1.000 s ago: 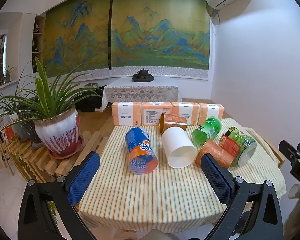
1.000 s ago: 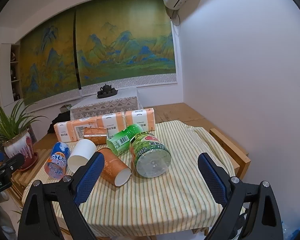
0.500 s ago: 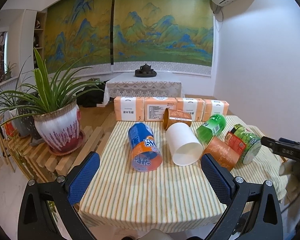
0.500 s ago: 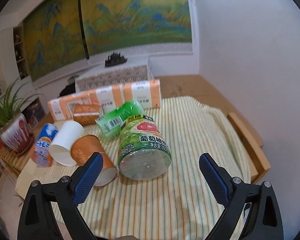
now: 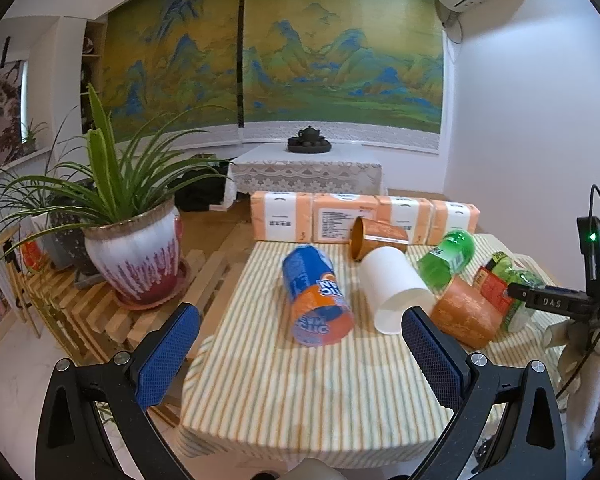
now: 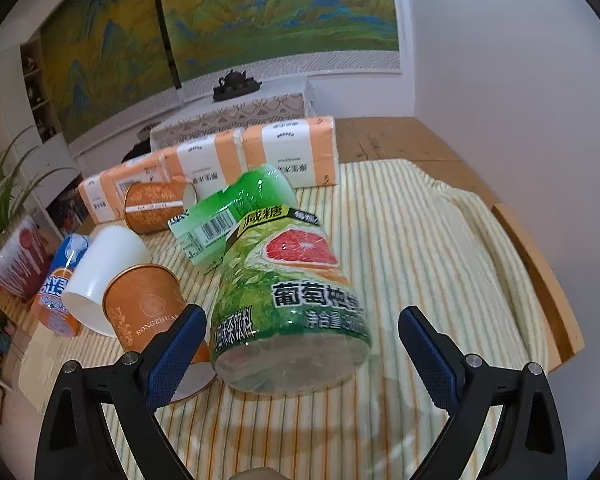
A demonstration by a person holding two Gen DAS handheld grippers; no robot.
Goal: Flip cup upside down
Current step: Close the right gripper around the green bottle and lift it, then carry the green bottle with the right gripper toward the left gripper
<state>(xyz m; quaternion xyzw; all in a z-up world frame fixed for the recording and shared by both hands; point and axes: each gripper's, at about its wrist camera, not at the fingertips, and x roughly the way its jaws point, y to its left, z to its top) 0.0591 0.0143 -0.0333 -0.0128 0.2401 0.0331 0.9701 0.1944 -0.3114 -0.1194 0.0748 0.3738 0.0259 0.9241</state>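
Observation:
Several cups and cut bottles lie on their sides on a striped tablecloth (image 5: 300, 380). A blue-and-orange cup (image 5: 316, 296) and a white cup (image 5: 396, 288) lie ahead of my left gripper (image 5: 300, 352), which is open and holds nothing. In the right wrist view a green grapefruit-label cup (image 6: 292, 300) lies base toward me, between the spread fingers of my right gripper (image 6: 300, 348), which is open. An orange paper cup (image 6: 148, 304) lies against its left side, touching the left fingertip (image 6: 176, 352). The right gripper (image 5: 556, 300) also shows at the right edge of the left wrist view.
A green bottle half (image 6: 236, 212) and another orange cup (image 6: 156, 204) lie farther back. A row of orange tissue packs (image 5: 364, 216) lines the table's far edge. A potted plant (image 5: 132, 248) stands on a slatted rack at left. A wooden table rim (image 6: 540, 272) runs at right.
My right gripper has moved forward and down toward the green grapefruit-label cup, which now fills its view. My left gripper has edged closer to the table. Both stay open.

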